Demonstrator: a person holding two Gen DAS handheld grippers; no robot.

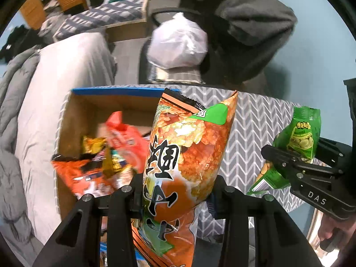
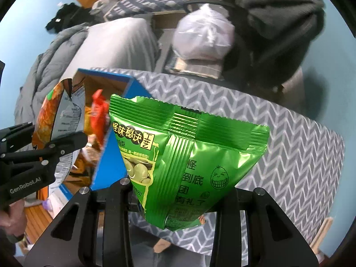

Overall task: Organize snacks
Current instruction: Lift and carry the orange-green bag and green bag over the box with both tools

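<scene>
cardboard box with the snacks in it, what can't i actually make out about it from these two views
- Left wrist view: the orange snack bag in the left gripper covers the right part of the cardboard box; the packets inside are motion-blurred, labels unreadable.
- Right wrist view: the green snack bag in the right gripper and the box's blue wall hide most of its inside.
- How full it is: cannot tell.

Both wrist views look steeply down along their jaws, close above the chevron-cloth table [image 1: 255, 120]. Shared: the cardboard box [image 2: 104, 82] beyond the jaws, and each other's gripper beside.
</scene>
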